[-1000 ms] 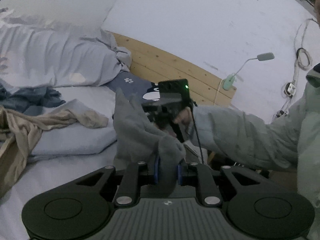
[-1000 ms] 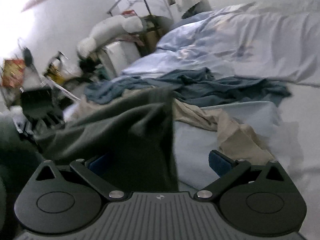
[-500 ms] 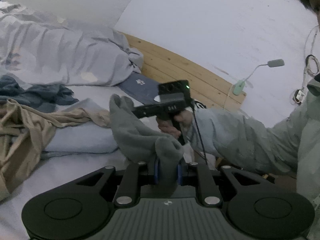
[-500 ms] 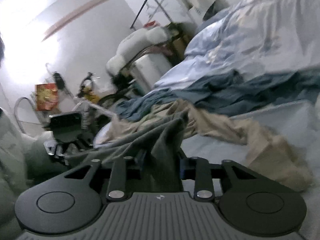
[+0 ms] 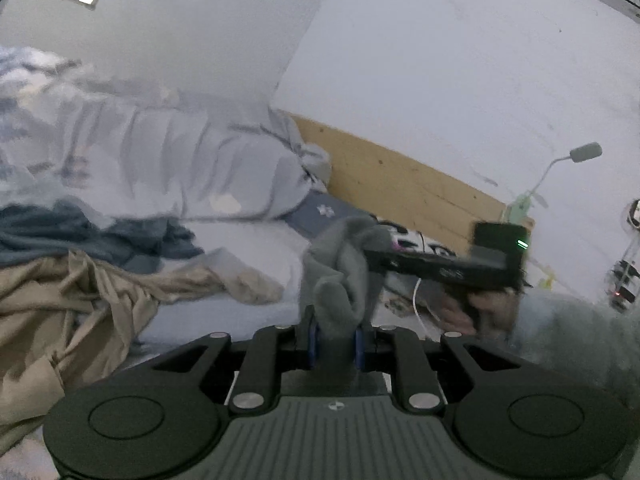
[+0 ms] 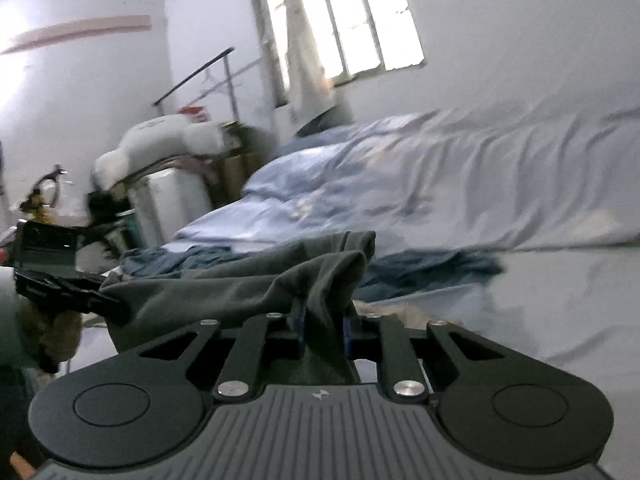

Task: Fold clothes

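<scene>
A grey garment [image 5: 344, 264] hangs stretched in the air between my two grippers above the bed. My left gripper [image 5: 336, 340] is shut on one bunched end of it. In the left wrist view the cloth runs away to the right gripper's black body [image 5: 460, 270], held by a hand. In the right wrist view my right gripper [image 6: 324, 328] has the other end of the grey garment [image 6: 240, 284] between its blue pads; its jaws are closing and the pads press on the cloth. From there the cloth spans left to the left gripper [image 6: 116, 304].
A beige garment [image 5: 80, 304] and a dark blue one [image 5: 80, 236] lie crumpled on the pale sheet. A rumpled duvet [image 5: 160, 160] lines the wall side. A wooden headboard [image 5: 400, 184] and a lamp [image 5: 584, 152] stand behind. Cluttered furniture [image 6: 168, 196] crowds the bed's foot.
The right gripper's jaws went from wide apart to closed on the grey garment. Both grippers rose and tilted up, and the right one drew away to the right, pulling the cloth out.
</scene>
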The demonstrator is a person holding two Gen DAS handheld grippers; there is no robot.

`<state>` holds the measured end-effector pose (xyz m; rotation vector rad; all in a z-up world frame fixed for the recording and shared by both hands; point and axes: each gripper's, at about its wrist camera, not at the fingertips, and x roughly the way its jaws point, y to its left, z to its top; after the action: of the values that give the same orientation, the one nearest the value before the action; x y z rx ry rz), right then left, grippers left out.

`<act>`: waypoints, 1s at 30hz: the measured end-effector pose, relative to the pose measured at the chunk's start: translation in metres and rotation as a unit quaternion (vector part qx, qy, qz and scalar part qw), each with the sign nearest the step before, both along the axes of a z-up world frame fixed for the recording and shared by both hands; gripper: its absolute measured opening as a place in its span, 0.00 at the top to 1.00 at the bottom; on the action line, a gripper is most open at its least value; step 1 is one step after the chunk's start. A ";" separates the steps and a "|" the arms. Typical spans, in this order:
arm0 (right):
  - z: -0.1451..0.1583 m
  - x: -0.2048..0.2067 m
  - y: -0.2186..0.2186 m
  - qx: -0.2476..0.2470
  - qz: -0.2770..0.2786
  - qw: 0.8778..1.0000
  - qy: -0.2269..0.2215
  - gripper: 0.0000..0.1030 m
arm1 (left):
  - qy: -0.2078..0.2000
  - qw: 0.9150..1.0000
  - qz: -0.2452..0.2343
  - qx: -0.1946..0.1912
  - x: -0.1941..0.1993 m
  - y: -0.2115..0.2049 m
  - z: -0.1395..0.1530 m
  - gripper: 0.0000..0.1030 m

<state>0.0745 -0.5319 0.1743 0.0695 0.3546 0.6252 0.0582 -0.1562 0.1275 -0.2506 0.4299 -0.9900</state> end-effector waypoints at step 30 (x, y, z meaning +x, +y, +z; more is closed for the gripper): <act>0.152 -0.155 -0.078 0.023 -0.267 0.948 -0.172 0.86 | -0.071 0.995 0.019 -0.071 -0.057 -0.168 0.169 0.87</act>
<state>-0.0808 -0.6100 0.3266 0.0957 -0.0254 0.1007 0.0012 -0.3241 0.2969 -0.3125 0.2252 -0.9946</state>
